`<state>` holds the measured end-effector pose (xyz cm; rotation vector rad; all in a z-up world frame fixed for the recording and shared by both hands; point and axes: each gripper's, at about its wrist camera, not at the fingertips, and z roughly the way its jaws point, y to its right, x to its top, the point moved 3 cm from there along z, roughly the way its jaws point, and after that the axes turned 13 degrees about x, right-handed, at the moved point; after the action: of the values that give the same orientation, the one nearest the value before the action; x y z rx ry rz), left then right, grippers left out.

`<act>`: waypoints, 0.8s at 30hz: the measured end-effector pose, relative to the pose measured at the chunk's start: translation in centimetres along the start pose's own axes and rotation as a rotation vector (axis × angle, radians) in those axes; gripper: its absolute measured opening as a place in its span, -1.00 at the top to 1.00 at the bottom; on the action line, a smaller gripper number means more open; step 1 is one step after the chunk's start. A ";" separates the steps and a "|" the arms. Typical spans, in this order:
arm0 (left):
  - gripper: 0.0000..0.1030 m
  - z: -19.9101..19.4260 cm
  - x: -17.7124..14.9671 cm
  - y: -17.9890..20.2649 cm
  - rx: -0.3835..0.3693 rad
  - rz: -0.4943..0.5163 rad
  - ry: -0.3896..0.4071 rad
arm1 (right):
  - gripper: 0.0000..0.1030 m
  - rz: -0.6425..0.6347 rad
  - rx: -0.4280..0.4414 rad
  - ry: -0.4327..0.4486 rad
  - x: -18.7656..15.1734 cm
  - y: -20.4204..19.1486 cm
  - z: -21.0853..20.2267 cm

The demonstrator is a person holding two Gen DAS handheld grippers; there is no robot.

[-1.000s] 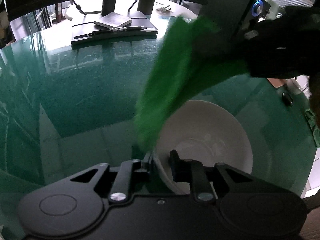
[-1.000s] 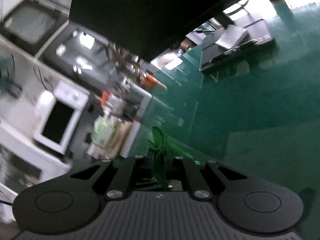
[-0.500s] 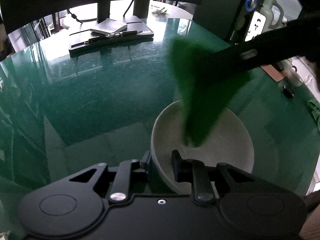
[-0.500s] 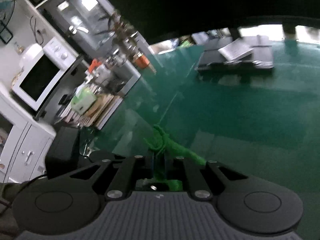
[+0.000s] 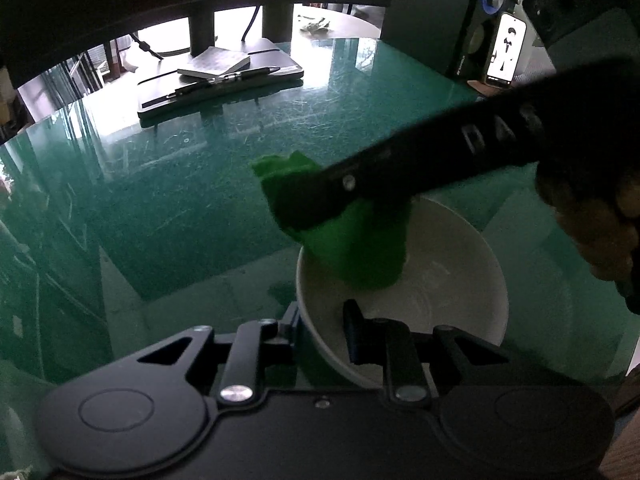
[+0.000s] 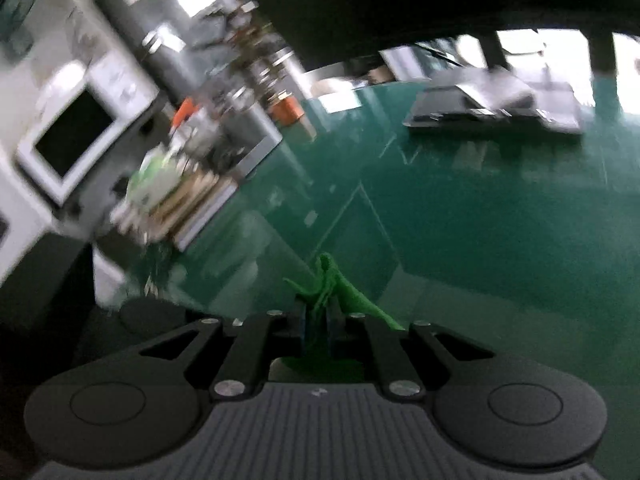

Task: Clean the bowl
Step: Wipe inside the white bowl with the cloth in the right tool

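A white bowl (image 5: pixel 440 280) stands on the green glass table (image 5: pixel 180 208). My left gripper (image 5: pixel 322 324) is shut on the bowl's near rim, one finger outside the wall and one inside. My right gripper (image 6: pixel 317 320) is shut on a bright green cloth (image 6: pixel 340 288). In the left wrist view that gripper reaches in from the right above the bowl. The green cloth (image 5: pixel 352 240) hangs from it down into the bowl's far left side. A hand (image 5: pixel 592 216) holds the right gripper at the right edge.
A black tray (image 5: pixel 220 88) with a notebook and a pen lies at the table's far side. A speaker (image 5: pixel 476 32) and a phone (image 5: pixel 506 50) stand at the back right. In the right wrist view a microwave (image 6: pixel 76 132) and cluttered shelves lie beyond the table's left edge.
The right gripper has come down and leftward over the bowl, and the cloth now hangs inside it instead of above its rim. The left gripper keeps its hold on the rim.
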<state>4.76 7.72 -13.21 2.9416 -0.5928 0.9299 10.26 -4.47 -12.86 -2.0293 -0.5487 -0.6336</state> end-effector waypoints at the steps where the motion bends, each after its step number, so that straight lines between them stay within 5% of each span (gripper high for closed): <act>1: 0.57 0.0 0.0 0.0 0.001 0.001 0.001 | 0.83 0.011 0.019 -0.005 -0.1 -0.1 0.2; 7: 0.56 -0.1 0.1 0.1 0.004 0.005 0.002 | 0.86 0.064 0.133 -0.050 -1.4 -0.8 1.7; 16: 0.55 -0.2 0.2 0.4 0.010 0.008 0.004 | 0.87 0.146 0.042 0.048 -0.3 1.7 -0.5; 24: 0.51 -0.3 0.4 0.5 0.019 0.012 0.001 | 0.88 0.181 0.129 0.007 -1.6 0.5 1.6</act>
<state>4.70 7.18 -12.76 2.9573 -0.6062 0.9437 9.71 -3.54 -14.87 -1.9277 -0.3865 -0.4843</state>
